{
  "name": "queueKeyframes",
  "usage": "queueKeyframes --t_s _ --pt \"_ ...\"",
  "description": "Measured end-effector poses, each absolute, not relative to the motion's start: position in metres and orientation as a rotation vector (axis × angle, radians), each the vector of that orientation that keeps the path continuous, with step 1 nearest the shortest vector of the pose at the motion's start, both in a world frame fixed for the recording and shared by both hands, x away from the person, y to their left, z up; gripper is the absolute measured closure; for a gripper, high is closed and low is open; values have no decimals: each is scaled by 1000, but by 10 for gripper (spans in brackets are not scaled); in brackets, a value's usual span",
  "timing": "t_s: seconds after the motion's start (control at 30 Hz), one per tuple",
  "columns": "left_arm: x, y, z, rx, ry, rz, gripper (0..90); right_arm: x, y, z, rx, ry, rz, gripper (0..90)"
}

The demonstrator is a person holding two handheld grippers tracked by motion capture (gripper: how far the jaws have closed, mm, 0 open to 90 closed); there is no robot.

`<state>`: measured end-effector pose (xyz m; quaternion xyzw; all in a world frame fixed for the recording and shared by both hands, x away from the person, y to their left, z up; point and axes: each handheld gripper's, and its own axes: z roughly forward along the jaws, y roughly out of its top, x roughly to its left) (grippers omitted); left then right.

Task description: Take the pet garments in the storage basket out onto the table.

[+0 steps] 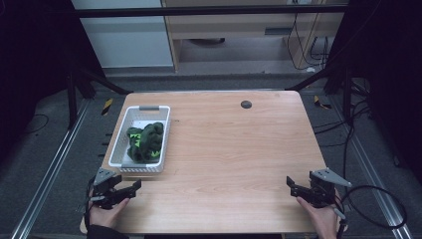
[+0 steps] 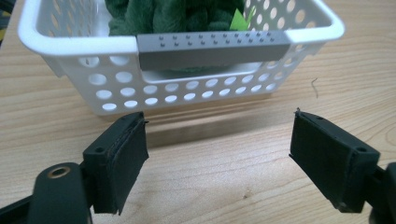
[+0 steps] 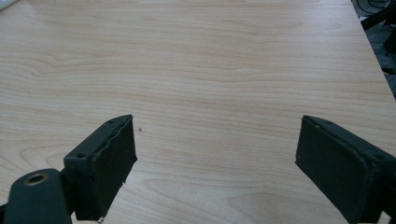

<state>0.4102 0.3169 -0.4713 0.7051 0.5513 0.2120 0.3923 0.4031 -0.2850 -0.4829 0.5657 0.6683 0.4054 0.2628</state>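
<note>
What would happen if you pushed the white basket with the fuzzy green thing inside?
The basket would probably slide easily: it looks like thin, hole-filled plastic on a smooth table. It likely won't tip, being low and wide. The green cloth looks soft and light.

No readable text, label, brand, number or sign shows on anything here

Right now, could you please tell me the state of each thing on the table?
Basket: upright, at the table's left side, holding the cloth.
Green cloth: bunched up inside the basket.
Left hand-held gripper: open, empty, just short of the basket.
Right hand-held gripper: open, empty, over bare table.
</note>
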Motion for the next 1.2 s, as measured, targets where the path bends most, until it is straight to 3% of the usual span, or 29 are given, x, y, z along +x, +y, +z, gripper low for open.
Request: queueKeyframes --t_s 1.2 --pt "408 323 -426 1701 1341 537 218 398 -279 -483 1485 1851 1098 121"
